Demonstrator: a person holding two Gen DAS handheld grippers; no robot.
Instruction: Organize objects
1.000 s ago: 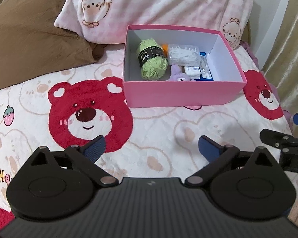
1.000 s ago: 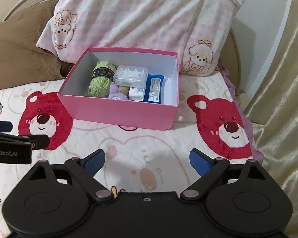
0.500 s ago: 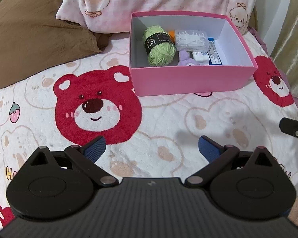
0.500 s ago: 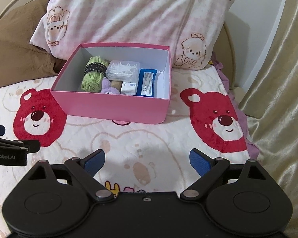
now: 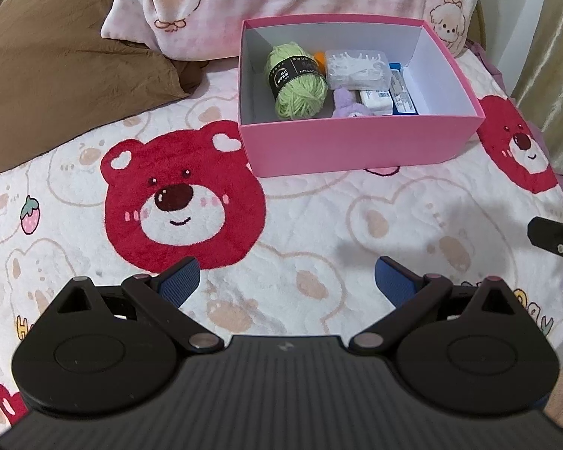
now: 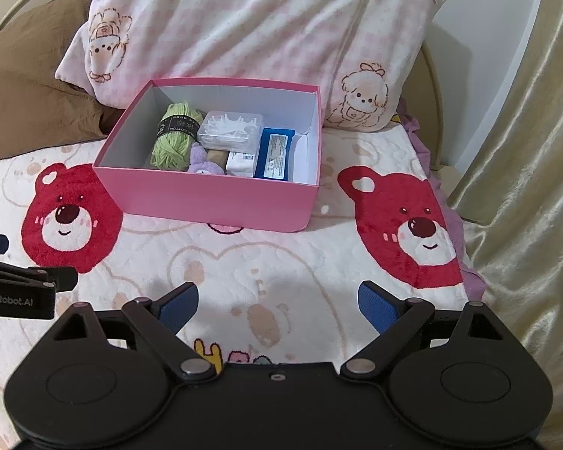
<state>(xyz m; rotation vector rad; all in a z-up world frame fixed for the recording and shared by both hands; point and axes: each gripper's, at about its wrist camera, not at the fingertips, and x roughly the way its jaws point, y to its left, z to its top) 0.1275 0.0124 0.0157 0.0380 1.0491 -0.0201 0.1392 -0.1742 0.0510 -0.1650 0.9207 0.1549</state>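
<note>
An open pink box [image 5: 356,142] [image 6: 214,198] stands on the bed blanket, in front of the pillows. It holds a green yarn ball [image 5: 296,82] [image 6: 172,135], a clear plastic case [image 5: 356,69] [image 6: 232,131], a purple plush toy [image 5: 347,103] [image 6: 202,161], a small white packet [image 5: 375,99] [image 6: 240,163] and a blue flat pack [image 6: 276,153]. My left gripper [image 5: 287,283] is open and empty, well short of the box. My right gripper [image 6: 277,302] is open and empty, also short of the box.
A pink patterned pillow [image 6: 251,26] and a brown pillow [image 5: 56,48] lie behind the box. The blanket [image 5: 319,225] has red bear prints. A beige curtain [image 6: 525,168] hangs at the right, past the bed edge. Each gripper shows at the edge of the other's view.
Both grippers have drawn back and risen, so the box sits farther off and I look more down into it. Both stay open and empty.
</note>
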